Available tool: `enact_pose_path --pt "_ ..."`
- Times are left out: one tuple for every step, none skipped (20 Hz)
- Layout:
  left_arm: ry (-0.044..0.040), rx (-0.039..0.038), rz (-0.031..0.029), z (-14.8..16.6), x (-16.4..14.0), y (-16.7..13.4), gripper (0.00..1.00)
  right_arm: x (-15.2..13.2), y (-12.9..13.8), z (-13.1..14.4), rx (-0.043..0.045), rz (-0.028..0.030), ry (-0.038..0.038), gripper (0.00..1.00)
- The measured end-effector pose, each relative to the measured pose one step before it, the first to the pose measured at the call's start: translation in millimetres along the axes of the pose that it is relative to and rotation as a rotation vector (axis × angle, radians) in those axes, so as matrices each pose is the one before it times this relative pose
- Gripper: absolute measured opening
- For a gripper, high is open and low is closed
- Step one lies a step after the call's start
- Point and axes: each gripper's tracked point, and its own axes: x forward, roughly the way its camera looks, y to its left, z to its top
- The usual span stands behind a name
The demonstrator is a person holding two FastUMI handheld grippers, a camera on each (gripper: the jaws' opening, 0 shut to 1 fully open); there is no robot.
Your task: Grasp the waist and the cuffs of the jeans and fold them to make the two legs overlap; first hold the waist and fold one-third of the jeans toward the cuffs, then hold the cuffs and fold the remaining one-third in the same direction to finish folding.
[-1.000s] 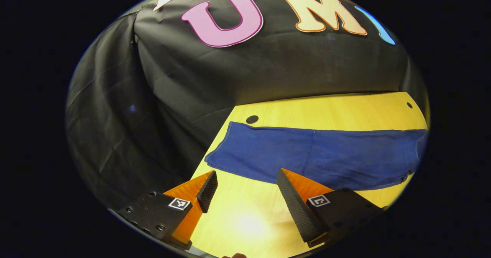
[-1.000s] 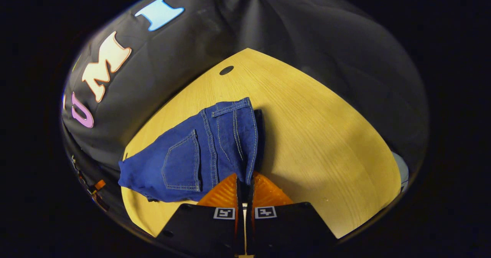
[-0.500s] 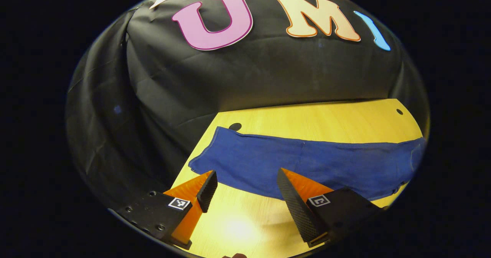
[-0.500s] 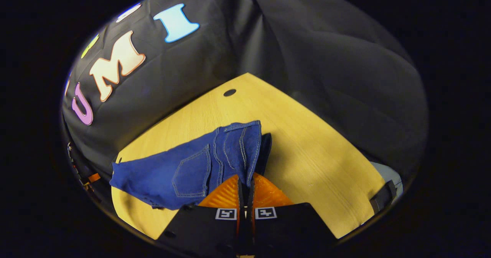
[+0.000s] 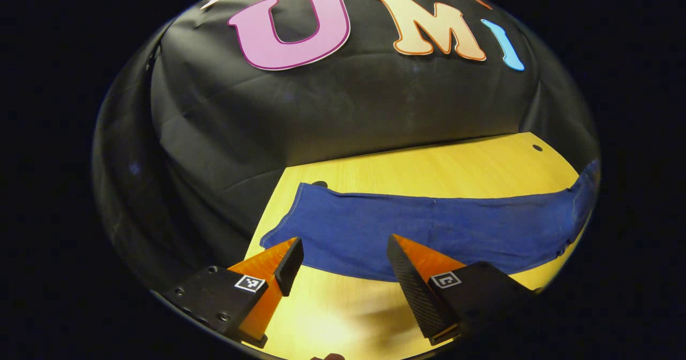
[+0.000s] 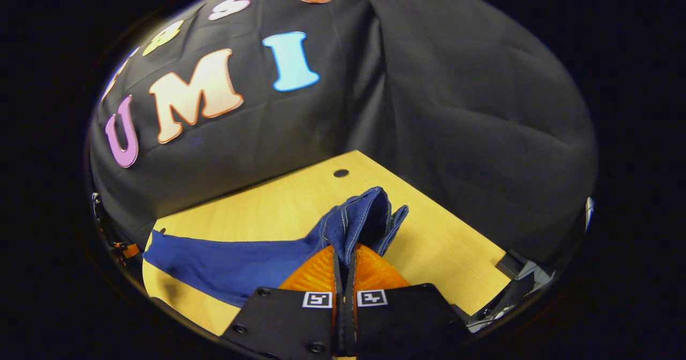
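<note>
Jeans [image 6: 257, 261] waist now lifted off table [image 6: 450, 253] by R gripper [image 6: 343, 258], clamped on it; L gripper [image 5: 343, 261] apart, idle. Waist fold starting.

From my left gripper view, the black cloth wall [image 5: 343, 113] hangs creased from nine o'clock round to three, meeting the far edge of a light wooden table [image 5: 429, 167] that spreads toward five o'clock. A small dark hole [image 5: 537, 148] sits near its far corner at three o'clock. In my right gripper view another hole [image 6: 341, 173] lies at twelve o'clock, and light glares off the tabletop.
</note>
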Motion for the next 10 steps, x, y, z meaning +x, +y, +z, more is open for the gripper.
enact_pose_path --pt "-0.00740 0.00200 -0.01040 -0.18 2.03 6.27 0.96 -6.35 26.06 6.56 -0.03121 0.01886 -0.01999 0.03" --pt "-0.00772 0.00274 -0.01046 -1.35 1.82 5.35 0.96 0.98 27.18 3.30 -0.03183 0.01894 -0.01313 0.03" --pt "-0.00925 0.00156 -0.00876 -0.62 1.89 5.72 0.96 -1.46 25.02 4.04 -0.03014 0.02234 -0.01343 0.03" --pt "-0.00968 -0.00049 -0.00976 -0.01 1.64 5.03 0.96 -0.40 25.29 3.81 -0.02941 0.02644 -0.01234 0.03" --pt "-0.00814 -0.00030 -0.00773 -0.45 2.52 4.74 0.96 0.30 24.74 3.38 -0.03085 0.03151 -0.01046 0.03" --pt "-0.00383 -0.00269 -0.00414 -2.49 1.53 5.02 0.96 2.67 27.52 0.70 -0.02826 0.03502 -0.00736 0.03" --pt "-0.00082 -0.00435 -0.00013 -2.32 1.81 6.30 0.96 7.22 25.24 0.77 -0.02202 0.03478 -0.00217 0.02" --pt "0.00211 -0.00736 0.00251 -2.87 2.39 6.32 0.96 5.87 27.25 -3.05 -0.01706 0.04316 0.00226 0.02" --pt "0.00054 -0.00857 0.00452 -2.72 1.64 5.72 0.96 8.01 24.63 -2.19 -0.01210 0.04473 0.00566 0.03" --pt "-0.00013 -0.00960 0.00633 -3.44 2.23 6.35 0.96 9.50 23.29 -4.91 -0.00712 0.04594 0.00875 0.02"
